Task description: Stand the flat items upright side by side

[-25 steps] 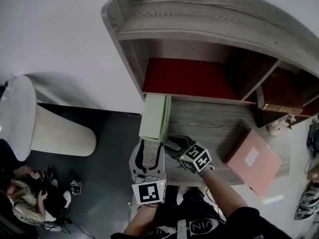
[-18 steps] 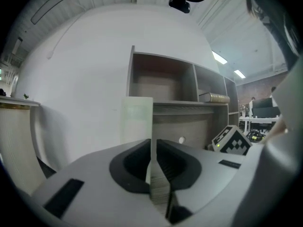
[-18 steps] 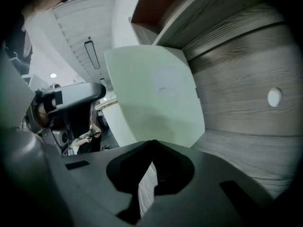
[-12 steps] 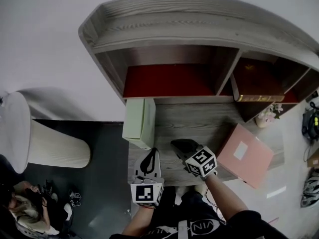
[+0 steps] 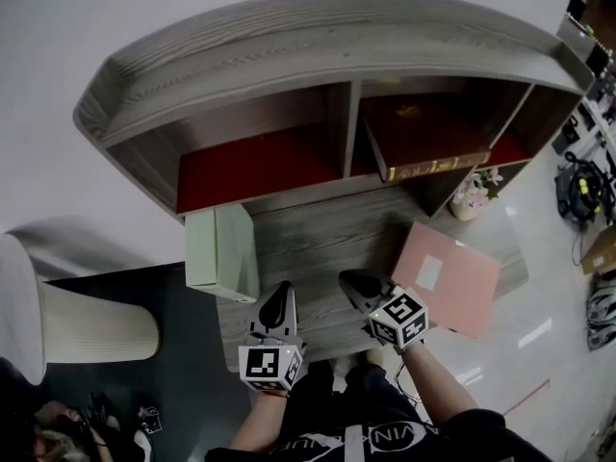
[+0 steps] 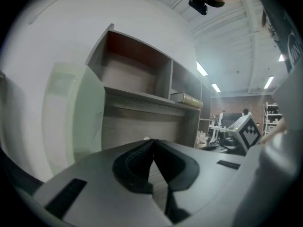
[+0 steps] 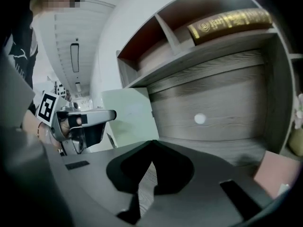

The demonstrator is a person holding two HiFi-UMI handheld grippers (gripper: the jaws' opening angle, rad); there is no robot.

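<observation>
My left gripper (image 5: 278, 293) and right gripper (image 5: 350, 282) were clenched on nothing, free for the next pick, I judged; the green box (image 5: 219, 251) stood upright at the left of the desk (image 5: 318, 243); the pink folder (image 5: 448, 279) lay flat at the right, not yet raised.

Nothing legible; gold lettering on the book (image 7: 230, 21) is blurred

pink folder (image 7: 272, 174): cut off at frame edge | green box (image 6: 75, 112): blurred | book (image 7: 232, 21) spine print: unreadable
</observation>
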